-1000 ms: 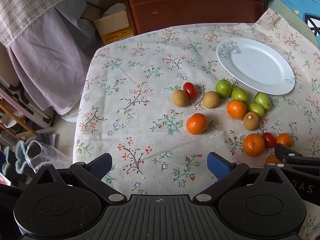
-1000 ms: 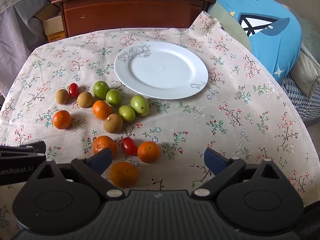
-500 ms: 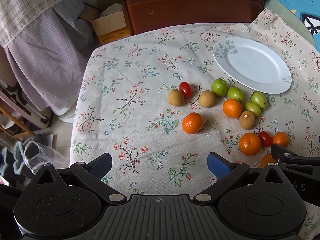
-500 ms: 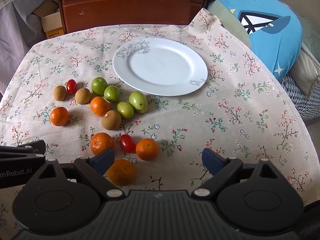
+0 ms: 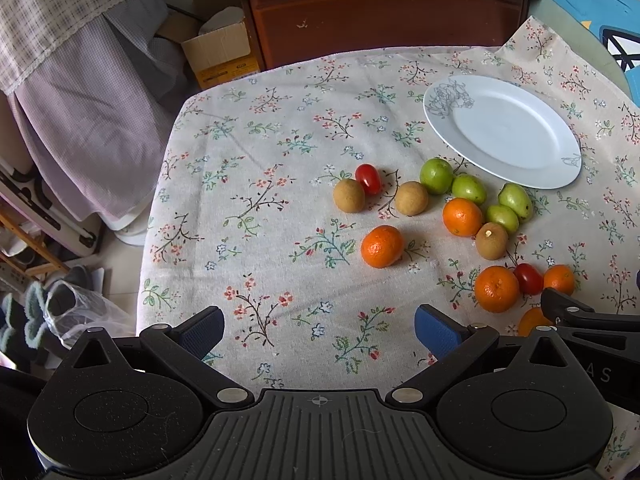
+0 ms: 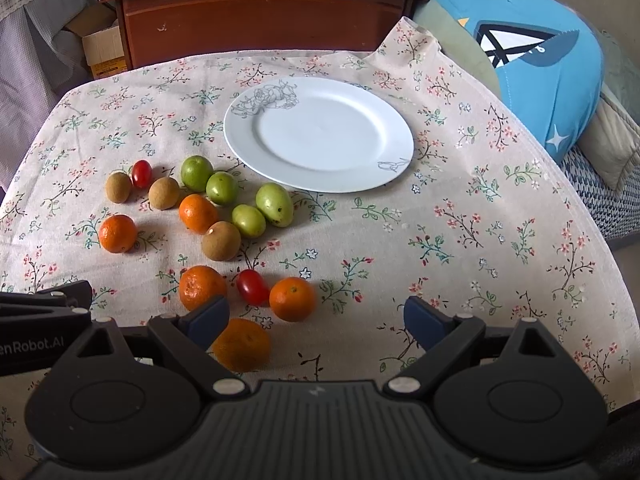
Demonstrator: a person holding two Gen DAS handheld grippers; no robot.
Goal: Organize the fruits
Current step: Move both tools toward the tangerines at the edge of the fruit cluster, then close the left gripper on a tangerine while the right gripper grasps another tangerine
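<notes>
both claws eased nearer the table; fruit unmoved. white plate [image 6: 320, 136] bare, ahead of right gripper [image 6: 314, 320], jaws spread. fruits [image 6: 218, 240] scattered ahead-left of it. left gripper [image 5: 318, 330] spread, holding nothing.

Fruits [image 6: 209, 219] lie left of the plate [image 6: 394, 142] on the tablecloth [image 6: 480, 240].

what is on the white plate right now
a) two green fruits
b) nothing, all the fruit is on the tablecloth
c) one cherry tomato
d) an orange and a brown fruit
b: the white plate shows a bare surface in both views, while the green fruits, oranges and cherry tomatoes all lie beside it on the floral tablecloth.
</notes>
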